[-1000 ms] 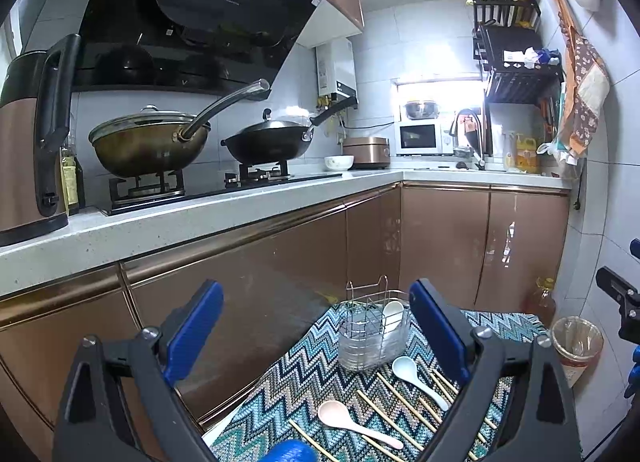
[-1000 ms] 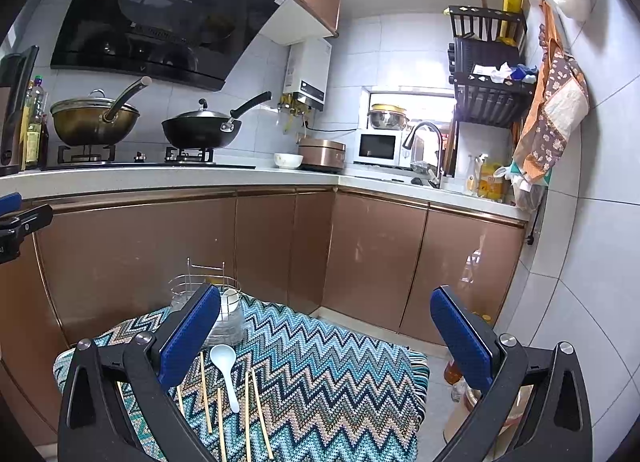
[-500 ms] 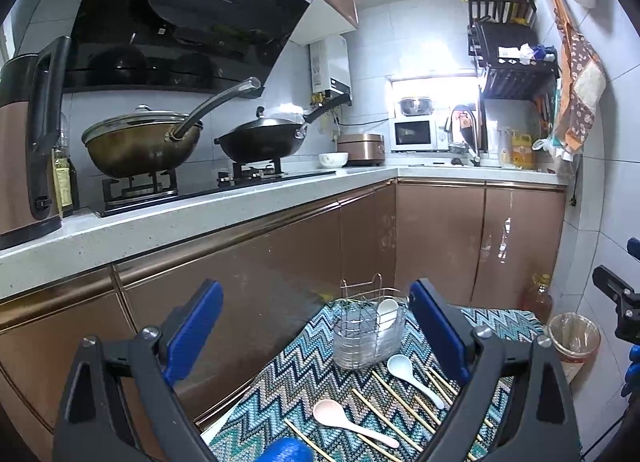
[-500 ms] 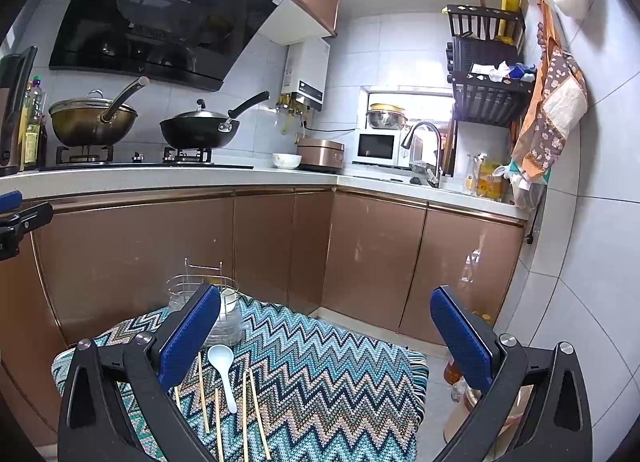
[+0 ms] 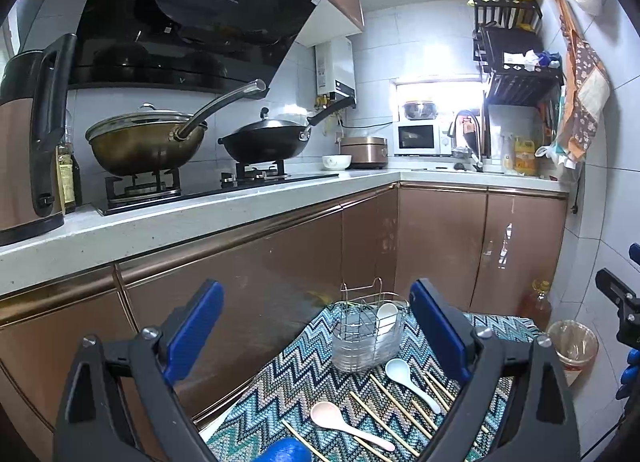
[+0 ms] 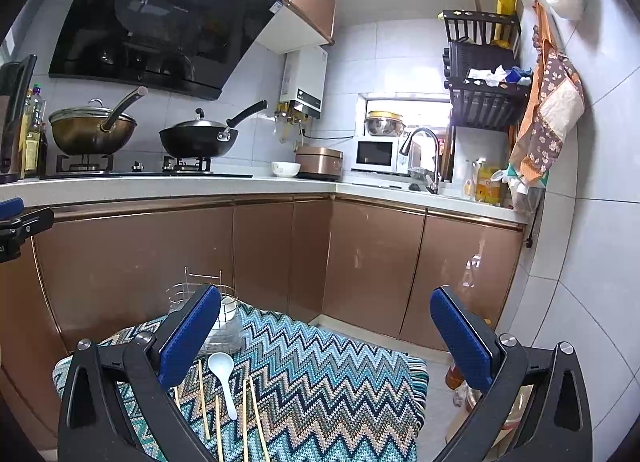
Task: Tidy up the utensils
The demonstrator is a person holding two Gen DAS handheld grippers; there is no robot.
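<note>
A wire utensil holder (image 5: 366, 332) (image 6: 224, 322) with a clear base stands on a zigzag-patterned cloth (image 5: 304, 386) (image 6: 320, 382), with a white spoon inside it. On the cloth in front of it lie a white spoon (image 5: 408, 380) (image 6: 224, 376), a pink spoon (image 5: 344, 422) and several wooden chopsticks (image 5: 384, 418) (image 6: 250, 418). My left gripper (image 5: 316, 338) hangs open above the cloth, nothing between its blue pads. My right gripper (image 6: 326, 346) is open too, held above the cloth's right part. A blue object (image 5: 284, 452) shows at the bottom edge of the left wrist view.
Brown cabinets (image 6: 360, 262) with a white counter (image 5: 200, 206) run behind and to the left of the cloth. Two woks (image 5: 148, 142) sit on the stove, and a kettle (image 5: 24, 142) stands far left. A lined bin (image 5: 572, 342) and an oil bottle (image 5: 536, 302) stand on the floor to the right.
Both views have shifted only slightly; the holder and utensils lie where they were. Both grippers stay open.
</note>
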